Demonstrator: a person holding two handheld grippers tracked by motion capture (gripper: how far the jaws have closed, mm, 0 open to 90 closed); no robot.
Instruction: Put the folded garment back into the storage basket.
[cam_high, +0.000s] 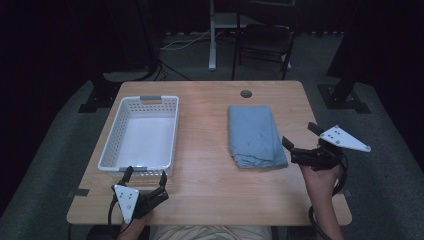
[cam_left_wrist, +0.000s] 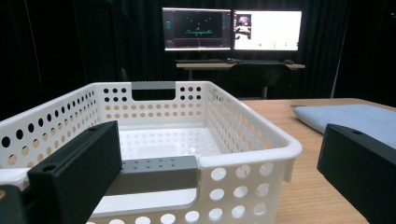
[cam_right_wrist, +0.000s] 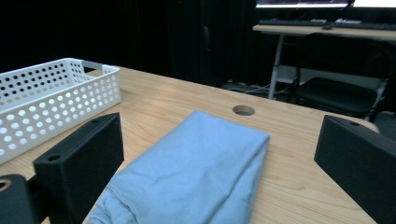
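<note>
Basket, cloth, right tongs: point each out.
basket (cam_high: 111, 138), high view, on its left wall.
cloth (cam_right_wrist: 196, 168), right gripper view, on the middle of its folded top.
right tongs (cam_high: 300, 136), high view, midway between the two open jaw tips.

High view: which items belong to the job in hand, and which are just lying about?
In the job:
- folded light-blue cloth, in front of the open right gripper
- white perforated plastic basket, empty, near the open left gripper

Lying about:
- black chair behind the wooden table
- two lit monitors on the far desk
</note>
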